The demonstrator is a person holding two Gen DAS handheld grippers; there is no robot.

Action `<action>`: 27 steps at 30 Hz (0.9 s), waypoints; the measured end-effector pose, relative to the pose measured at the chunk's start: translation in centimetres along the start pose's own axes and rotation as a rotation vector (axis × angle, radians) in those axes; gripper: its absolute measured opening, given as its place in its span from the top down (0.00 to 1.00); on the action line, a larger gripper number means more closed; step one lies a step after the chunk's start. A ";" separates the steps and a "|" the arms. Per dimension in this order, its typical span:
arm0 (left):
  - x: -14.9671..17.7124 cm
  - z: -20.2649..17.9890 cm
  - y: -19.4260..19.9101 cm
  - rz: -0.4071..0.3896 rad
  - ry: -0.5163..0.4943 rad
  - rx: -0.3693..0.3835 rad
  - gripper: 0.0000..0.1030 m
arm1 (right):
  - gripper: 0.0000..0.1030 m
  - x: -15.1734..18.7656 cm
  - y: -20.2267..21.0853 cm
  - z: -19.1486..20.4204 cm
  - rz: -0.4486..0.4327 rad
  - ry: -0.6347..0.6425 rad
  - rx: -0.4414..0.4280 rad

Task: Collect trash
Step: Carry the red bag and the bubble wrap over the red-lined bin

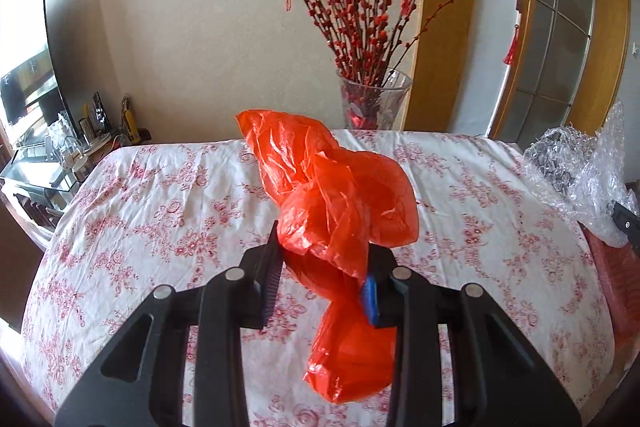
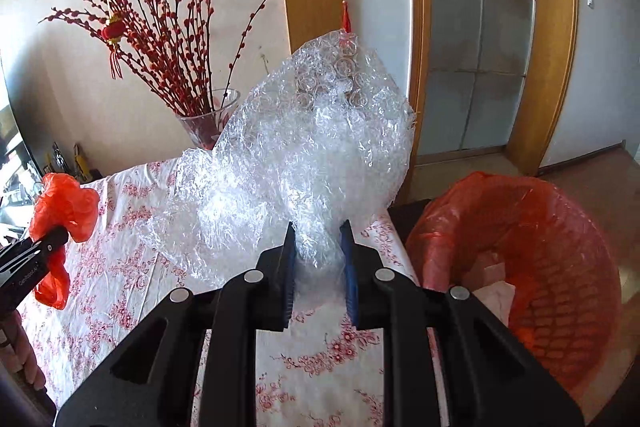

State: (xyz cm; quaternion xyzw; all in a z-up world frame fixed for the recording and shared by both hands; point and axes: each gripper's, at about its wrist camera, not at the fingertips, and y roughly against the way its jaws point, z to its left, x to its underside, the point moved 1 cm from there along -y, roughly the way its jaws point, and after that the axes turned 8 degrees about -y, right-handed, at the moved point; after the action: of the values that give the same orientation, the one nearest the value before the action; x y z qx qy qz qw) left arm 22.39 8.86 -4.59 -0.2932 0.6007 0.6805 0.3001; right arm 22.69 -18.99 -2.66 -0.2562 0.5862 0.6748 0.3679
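Above the floral worktop (image 1: 160, 195), the left gripper (image 1: 326, 255) pinches an orange plastic bag (image 1: 332, 195) and the right gripper (image 2: 318, 251) clamps bubble wrap (image 2: 304, 147), both lifted clear but not yet dropped into the lined basket (image 2: 560, 267) at three o'clock.

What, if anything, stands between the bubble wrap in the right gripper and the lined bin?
Nothing visible. The right gripper holds the bubble wrap above the table edge, and the red-lined bin sits open just to its right, beside the table, with clear air between them.
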 end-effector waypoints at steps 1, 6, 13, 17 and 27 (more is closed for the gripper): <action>-0.1 -0.5 0.4 -0.008 -0.005 0.008 0.68 | 0.80 0.0 0.5 -0.3 -0.008 -0.003 0.001; -0.5 -3.4 2.2 -0.037 -0.030 0.048 0.68 | 0.80 0.2 2.9 -1.9 -0.039 -0.019 0.010; -0.9 -6.6 4.5 -0.065 -0.049 0.108 0.68 | 0.80 0.4 5.1 -4.4 -0.069 -0.042 0.032; -1.2 -8.7 5.6 -0.081 -0.071 0.141 0.68 | 0.80 0.6 6.2 -5.9 -0.084 -0.061 0.048; -1.2 -14.5 7.6 -0.095 -0.122 0.254 0.68 | 0.80 1.2 8.4 -10.2 -0.104 -0.115 0.077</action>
State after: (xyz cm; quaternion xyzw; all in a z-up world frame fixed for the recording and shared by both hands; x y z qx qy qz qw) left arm 17.99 -6.37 -0.36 -0.2390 0.6480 0.6006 0.4028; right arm 14.39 -29.12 -0.42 -0.2328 0.5753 0.6454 0.4453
